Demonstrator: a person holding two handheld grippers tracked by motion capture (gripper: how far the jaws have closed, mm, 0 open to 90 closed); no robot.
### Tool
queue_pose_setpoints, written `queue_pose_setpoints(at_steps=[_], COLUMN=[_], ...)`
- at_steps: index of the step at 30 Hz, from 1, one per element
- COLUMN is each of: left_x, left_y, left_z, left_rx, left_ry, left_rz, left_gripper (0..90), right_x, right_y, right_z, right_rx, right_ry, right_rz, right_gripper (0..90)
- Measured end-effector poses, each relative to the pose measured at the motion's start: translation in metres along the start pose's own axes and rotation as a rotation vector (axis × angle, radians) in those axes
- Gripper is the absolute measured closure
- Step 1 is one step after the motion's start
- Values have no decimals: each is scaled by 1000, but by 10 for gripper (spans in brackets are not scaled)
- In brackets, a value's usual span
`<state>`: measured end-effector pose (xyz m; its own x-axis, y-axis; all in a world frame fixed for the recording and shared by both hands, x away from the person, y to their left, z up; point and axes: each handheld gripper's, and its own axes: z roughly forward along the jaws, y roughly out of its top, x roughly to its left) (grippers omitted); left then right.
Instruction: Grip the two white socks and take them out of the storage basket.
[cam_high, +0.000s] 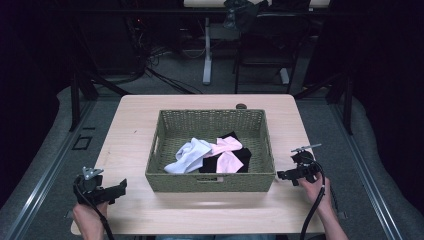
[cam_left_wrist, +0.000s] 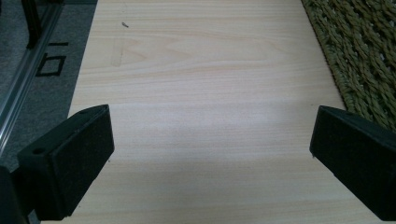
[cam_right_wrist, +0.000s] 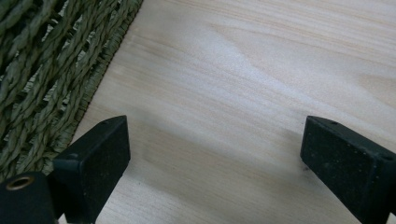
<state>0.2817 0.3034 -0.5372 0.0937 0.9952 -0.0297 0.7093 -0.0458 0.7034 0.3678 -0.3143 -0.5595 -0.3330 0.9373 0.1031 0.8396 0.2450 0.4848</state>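
Observation:
A woven green basket (cam_high: 210, 181) stands in the middle of the light wooden table (cam_high: 135, 125). Inside it lie a white garment (cam_high: 190, 155), a pink one (cam_high: 227, 152) and a black one (cam_high: 245, 156), tangled together. My left gripper (cam_high: 120, 190) rests open at the table's front left, a short way from the basket's left front corner (cam_left_wrist: 364, 56); bare wood lies between its jaws (cam_left_wrist: 212, 135). My right gripper (cam_high: 282, 175) is open just right of the basket, whose wall (cam_right_wrist: 51, 70) shows at the left of the right gripper view, with bare wood between the jaws (cam_right_wrist: 215, 149).
Beyond the table's far edge is a grey floor with a desk leg (cam_high: 207, 50), a chair (cam_high: 265, 35) and cables. Dark frame posts (cam_high: 75, 95) stand at both sides. A metal rail (cam_left_wrist: 18, 98) runs along the floor left of the table.

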Motion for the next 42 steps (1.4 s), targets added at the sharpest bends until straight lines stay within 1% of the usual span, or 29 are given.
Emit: queue_pose_setpoints(at_steps=[3, 4, 7, 12, 14, 16, 21, 22, 23, 29, 30, 35, 37, 38, 39, 40, 41, 42], left_x=[0, 0, -2, -5, -5, -5, -8, -10, -10, -17, -18, -27, -31, -36, -36, -38, -41, -43], left_y=[3, 4, 6, 11, 14, 18, 33, 42, 42, 69, 75, 92, 99, 106, 106, 109, 112, 116], left_z=[-2, -3, -4, -7, -9, -12, -22, -27, -27, -39, -41, -46, -47, -47, -47, -47, -47, -47], left_rx=[10, 17, 25, 26, 25, 23, 18, 10, 10, -10, -14, -32, -21, -23, -23, -15, -20, -22], left_ry=[-21, -27, -41, -51, -48, -52, -46, -46, -46, -57, -59, -71, -83, -86, -86, -89, -91, -103], left_rz=[4, 11, 17, 31, 37, 34, 49, 59, 59, 92, 100, 134, 151, 165, 165, 175, 183, 188], left_gripper=[0, 0, 0, 0, 0, 0, 0, 0, 0, 0, 0, 0, 0, 0, 0, 0, 0, 0], right_x=[1, 1, 0, 0, 0, 1, 1, 1, 1, 1, 1, 0, 0, 0, 0, 0, 0, 0], right_y=[0, 0, 0, 0, 0, 0, 0, 0, 0, 0, 1, 0, 0, 0, 0, 0, 0, 0], right_z=[-1, 0, 0, 1, 1, 1, 1, 0, 0, 0, 0, 0, 0, 0, 0, 0, 0, 0], right_rx=[-8, -17, -8, -7, -5, -6, -6, -7, -7, -9, -2, -7, -5, -7, -7, -8, -9, -17], right_ry=[-3, -2, 0, -2, -4, -5, 0, 3, 3, 7, 9, 5, 6, 7, 7, 8, 10, 11], right_rz=[2, -2, -1, -1, -2, 0, -3, -5, -5, -1, -1, -2, -2, -2, -2, -2, -2, 4], right_gripper=[80, 79, 79, 79, 78, 78, 78, 78, 78, 78, 78, 78, 78, 78, 78, 78, 78, 78])
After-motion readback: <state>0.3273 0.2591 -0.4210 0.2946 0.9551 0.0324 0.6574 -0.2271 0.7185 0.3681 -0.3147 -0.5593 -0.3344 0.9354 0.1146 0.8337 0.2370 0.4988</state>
